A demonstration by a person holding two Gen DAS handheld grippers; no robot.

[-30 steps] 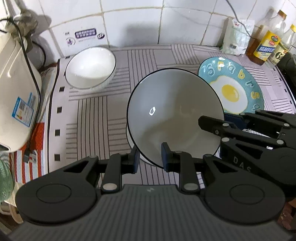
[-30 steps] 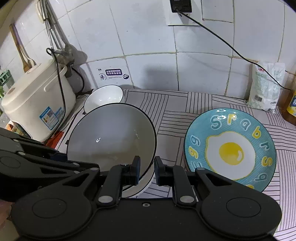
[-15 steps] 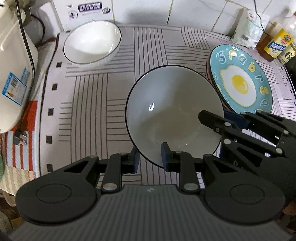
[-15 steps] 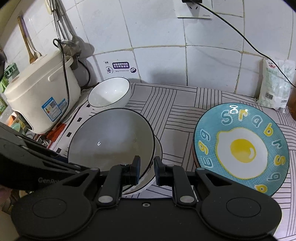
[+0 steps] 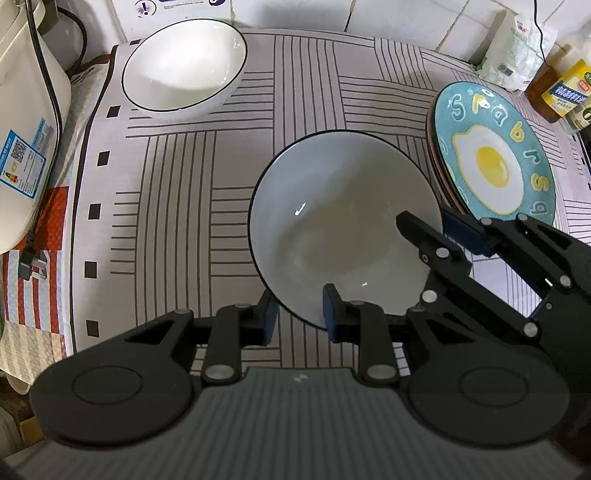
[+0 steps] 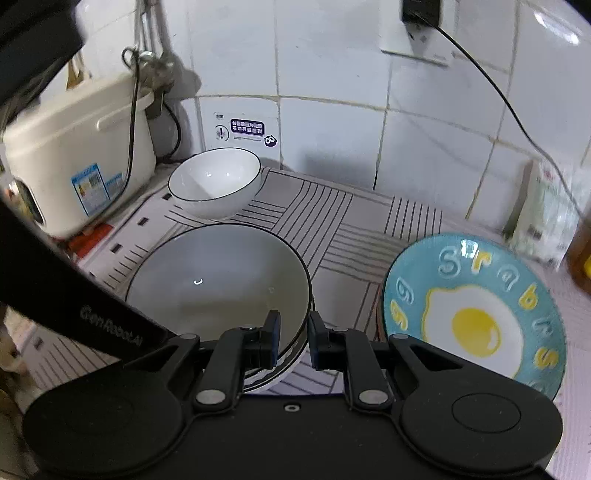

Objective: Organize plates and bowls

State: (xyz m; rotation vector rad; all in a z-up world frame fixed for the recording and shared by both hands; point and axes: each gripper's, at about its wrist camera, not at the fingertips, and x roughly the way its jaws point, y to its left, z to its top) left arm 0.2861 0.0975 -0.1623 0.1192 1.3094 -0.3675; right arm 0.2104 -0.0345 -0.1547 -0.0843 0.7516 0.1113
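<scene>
Both grippers are clamped on the rim of one grey bowl. The left gripper grips the near rim, one finger inside and one outside. The right gripper grips the rim on the right side, again one finger each side.

Left wrist view only: the right gripper appears from the side, its inner finger lying across the bowl's interior. Two bottles stand at the far right, cut off by the frame edge.

Right wrist view only: a second rim shows directly beneath the grey bowl, so it sits nested in or just above a white bowl; contact cannot be determined. A wall socket and its cable are also visible.

Both views: a separate white bowl stands at the far left of the striped mat, beside the rice cooker. The egg-pattern plate lies right of the grey bowl, atop other plates whose edges are barely distinguishable
</scene>
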